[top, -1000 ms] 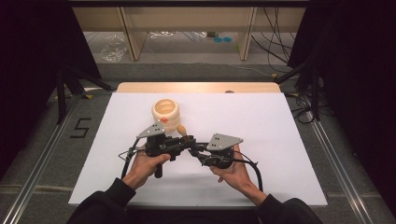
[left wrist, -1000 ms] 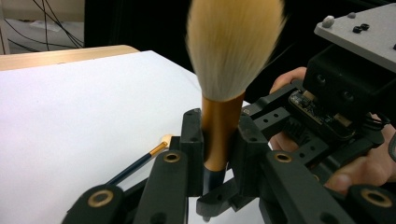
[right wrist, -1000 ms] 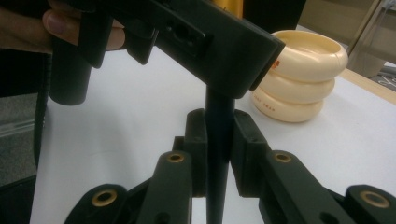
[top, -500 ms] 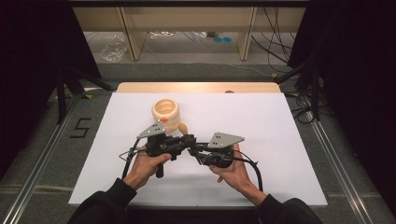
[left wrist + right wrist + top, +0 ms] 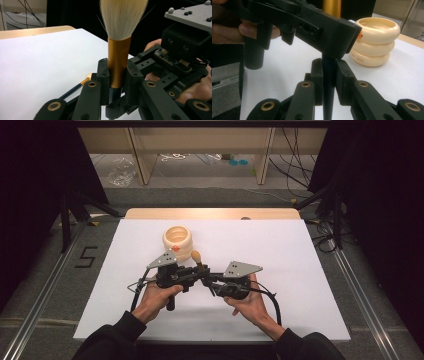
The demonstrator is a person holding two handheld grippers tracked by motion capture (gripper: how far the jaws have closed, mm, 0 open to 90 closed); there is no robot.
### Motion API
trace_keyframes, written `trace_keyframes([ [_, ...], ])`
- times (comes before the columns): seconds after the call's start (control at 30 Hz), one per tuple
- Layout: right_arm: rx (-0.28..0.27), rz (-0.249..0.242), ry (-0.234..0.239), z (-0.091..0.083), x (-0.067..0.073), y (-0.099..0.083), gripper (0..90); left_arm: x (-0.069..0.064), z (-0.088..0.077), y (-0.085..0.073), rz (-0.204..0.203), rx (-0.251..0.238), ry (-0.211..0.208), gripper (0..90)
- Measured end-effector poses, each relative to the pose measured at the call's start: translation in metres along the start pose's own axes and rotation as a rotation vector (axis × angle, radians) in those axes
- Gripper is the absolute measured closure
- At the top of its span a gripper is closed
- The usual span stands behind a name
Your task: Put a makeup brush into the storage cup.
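Both grippers meet mid-table, white sheet [image 5: 300, 270] bare to the right; left gripper [image 5: 117, 75] and right gripper [image 5: 329, 72] clamp one upright brush [image 5: 119, 60], cream holder [image 5: 177, 241] just beyond.

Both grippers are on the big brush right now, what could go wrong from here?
1. The left gripper clamps the brush on its gold ferrule, the right gripper on the dark handle below; pulling apart or twisting could strain that joint.
2. The cream ringed holder stands close behind; a swing might tip it.
3. A thin brush lies on the white table nearby and could get knocked.
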State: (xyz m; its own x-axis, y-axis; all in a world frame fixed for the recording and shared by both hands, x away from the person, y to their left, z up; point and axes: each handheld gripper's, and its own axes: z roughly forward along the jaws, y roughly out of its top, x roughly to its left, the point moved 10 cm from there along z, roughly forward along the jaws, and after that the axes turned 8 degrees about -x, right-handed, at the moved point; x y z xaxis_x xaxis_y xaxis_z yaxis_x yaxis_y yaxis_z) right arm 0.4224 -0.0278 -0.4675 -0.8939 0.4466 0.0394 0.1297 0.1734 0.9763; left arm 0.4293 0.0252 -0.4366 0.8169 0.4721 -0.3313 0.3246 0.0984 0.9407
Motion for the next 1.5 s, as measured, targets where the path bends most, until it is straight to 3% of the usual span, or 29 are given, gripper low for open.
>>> trace_keyframes([
  [0.23,0.043,-0.013,-0.047,-0.004,-0.006,-0.003,56.1,0.007,-0.005,0.004,0.018,0.0,0.027,77.3],
  [0.37,0.08,-0.001,-0.054,-0.01,-0.007,-0.007,48.6,0.018,-0.012,0.01,-0.001,0.0,0.077,77.3],
  [0.43,0.09,-0.015,-0.067,-0.015,-0.009,-0.008,45.5,0.025,-0.015,0.013,0.022,0.007,0.092,77.3],
  [0.5,0.106,-0.001,-0.085,-0.02,-0.011,-0.009,42.5,0.031,-0.019,0.017,0.01,0.001,0.125,77.3],
  [0.67,0.108,0.016,-0.118,-0.029,-0.018,-0.012,36.4,0.049,-0.029,0.03,0.059,-0.002,0.183,77.3],
  [0.77,0.124,0.039,-0.15,-0.034,-0.022,-0.015,32.5,0.06,-0.035,0.037,0.066,-0.006,0.22,77.3],
  [0.83,0.127,0.042,-0.158,-0.037,-0.025,-0.017,31.3,0.066,-0.037,0.041,0.045,-0.016,0.24,77.2],
  [1.03,0.154,0.072,-0.169,-0.042,-0.026,-0.023,28.8,0.083,-0.039,0.05,0.04,-0.013,0.288,77.3],
  [1.07,0.15,0.074,-0.167,-0.042,-0.025,-0.023,28.9,0.085,-0.039,0.053,0.057,-0.01,0.28,77.2],
  [1.5,0.138,0.084,-0.184,-0.052,-0.027,-0.025,27.8,0.108,-0.036,0.086,0.094,-0.008,0.343,77.3],
])
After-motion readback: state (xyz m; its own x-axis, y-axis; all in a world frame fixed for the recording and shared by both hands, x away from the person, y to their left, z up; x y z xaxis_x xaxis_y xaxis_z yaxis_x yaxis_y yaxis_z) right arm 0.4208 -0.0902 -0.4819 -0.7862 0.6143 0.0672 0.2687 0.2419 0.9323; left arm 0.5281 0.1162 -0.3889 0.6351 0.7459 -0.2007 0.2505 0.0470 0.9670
